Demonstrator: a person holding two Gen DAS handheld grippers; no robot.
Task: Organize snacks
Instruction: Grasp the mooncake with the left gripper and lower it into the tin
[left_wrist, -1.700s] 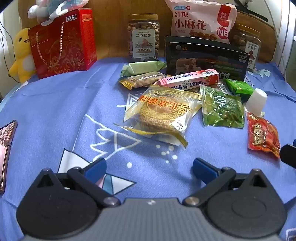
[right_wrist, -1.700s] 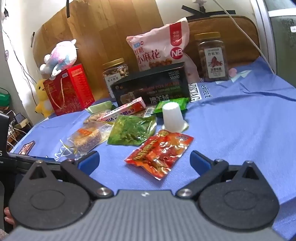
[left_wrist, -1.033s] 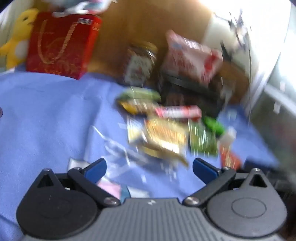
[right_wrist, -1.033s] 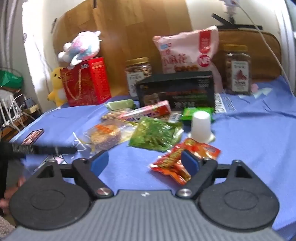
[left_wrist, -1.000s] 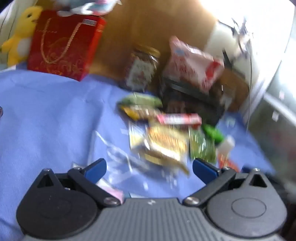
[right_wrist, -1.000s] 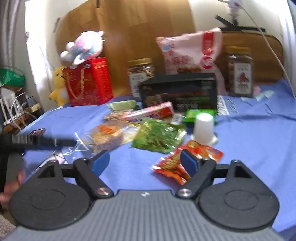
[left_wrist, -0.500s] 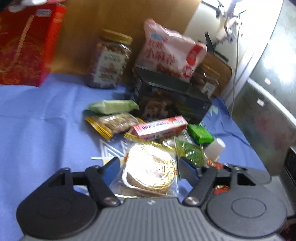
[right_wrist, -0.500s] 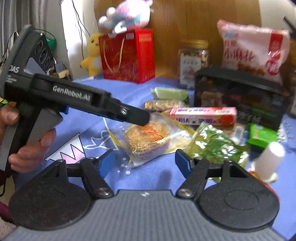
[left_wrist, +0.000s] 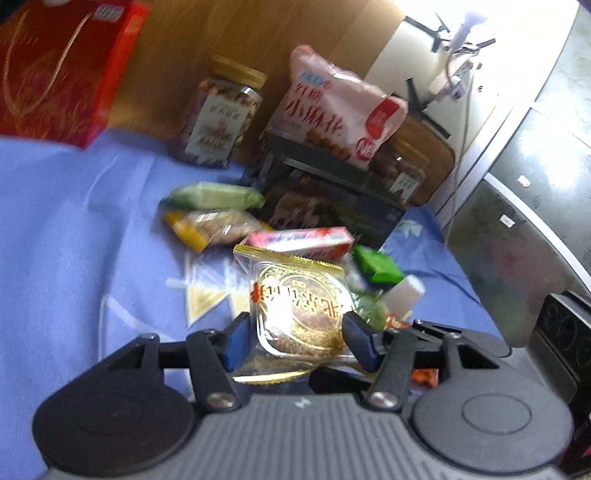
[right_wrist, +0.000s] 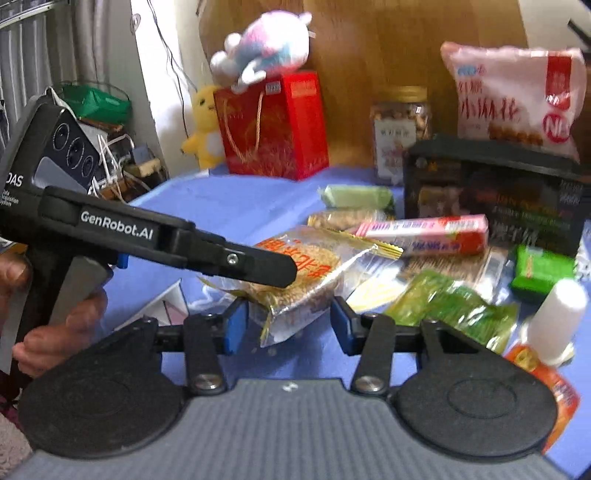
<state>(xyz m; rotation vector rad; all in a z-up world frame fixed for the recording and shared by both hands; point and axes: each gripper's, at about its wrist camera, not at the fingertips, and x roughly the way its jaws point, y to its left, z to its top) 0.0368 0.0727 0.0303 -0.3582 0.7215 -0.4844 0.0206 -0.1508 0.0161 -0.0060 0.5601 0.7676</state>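
The clear gold-printed round pastry packet (left_wrist: 295, 306) sits between both closing tools; left tool (left_wrist: 297, 341), right tool (right_wrist: 284, 325) should pinch its edges gently, avoiding crushing.

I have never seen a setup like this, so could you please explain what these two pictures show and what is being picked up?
There is no robot here. A person holds a hand-operated pincer tool in each hand, and each tool carries a camera looking out along its two blue-tipped fingers.

One picture is from the left gripper. The other is from the right gripper, which also shows the left tool from the side, gripped by a hand.

On the blue cloth lie snacks: a round cake in clear wrap, a pink candy box, a green packet, nut jars and a black box.

Both tools are closing around the cake; whether either grips it yet is unclear.
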